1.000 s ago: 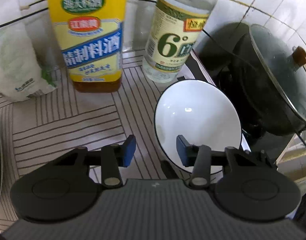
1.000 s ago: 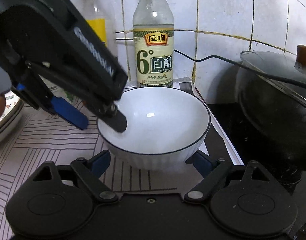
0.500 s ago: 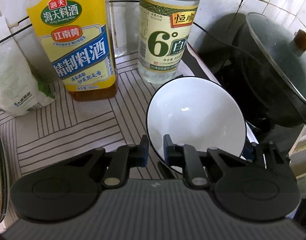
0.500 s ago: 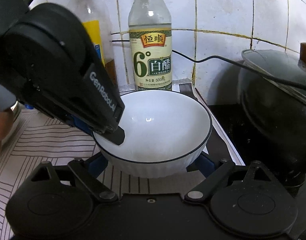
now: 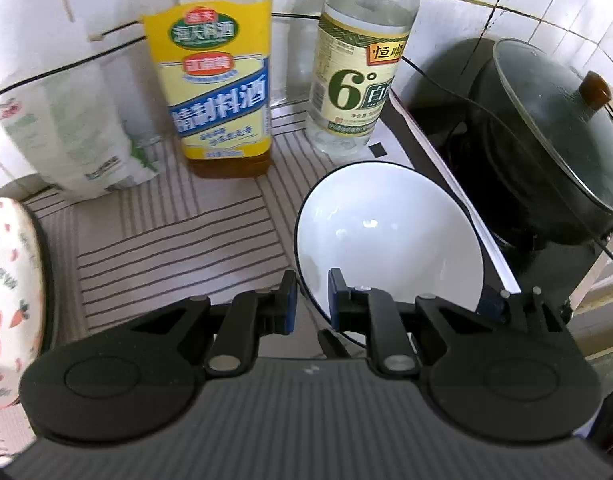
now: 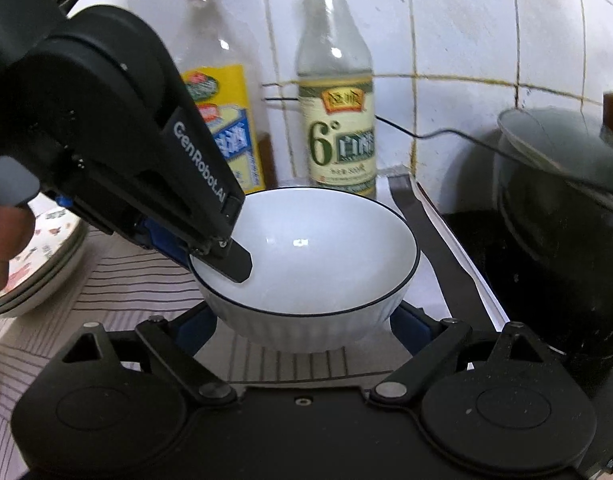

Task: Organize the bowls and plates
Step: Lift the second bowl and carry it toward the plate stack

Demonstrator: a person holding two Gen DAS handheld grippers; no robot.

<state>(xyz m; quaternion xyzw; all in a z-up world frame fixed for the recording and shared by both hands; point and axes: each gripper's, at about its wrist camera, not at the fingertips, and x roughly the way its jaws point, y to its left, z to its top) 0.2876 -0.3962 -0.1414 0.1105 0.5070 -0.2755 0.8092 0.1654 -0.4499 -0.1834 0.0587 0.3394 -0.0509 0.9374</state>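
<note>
A white-tiled kitchen wall is backing a counter covered with a striped mat (image 5: pixel 178 240). On that mat, near its right edge, a white bowl (image 6: pixel 306 264) with a thin dark rim is sitting, possibly just lifting off; the pictures cannot settle which. The left gripper (image 5: pixel 309 300) is reaching down over the bowl's near-left rim, and its fingers, having just been closing, are now pinching that rim, one pad inside and one outside. The right gripper (image 6: pixel 302 322) is straddling the bowl from the near side, its fingers spread wide on either side of the bowl's body; whether the pads are actually pressing the wall cannot be told.

To the left, a stack of patterned plates (image 6: pixel 38 264) is waiting at the mat's edge, well apart from the bowl. Behind the bowl two bottles are standing against the wall, a yellow-labelled bottle (image 5: pixel 218 92) and a clear vinegar bottle (image 5: pixel 358 80), with a white bag (image 5: pixel 82 136) further left. A black pot (image 5: pixel 546 152) with a glass lid is standing to the right.

Judging by this, the tidying is at an early stage: the bowl is gripped but not yet moved to join the plates.
</note>
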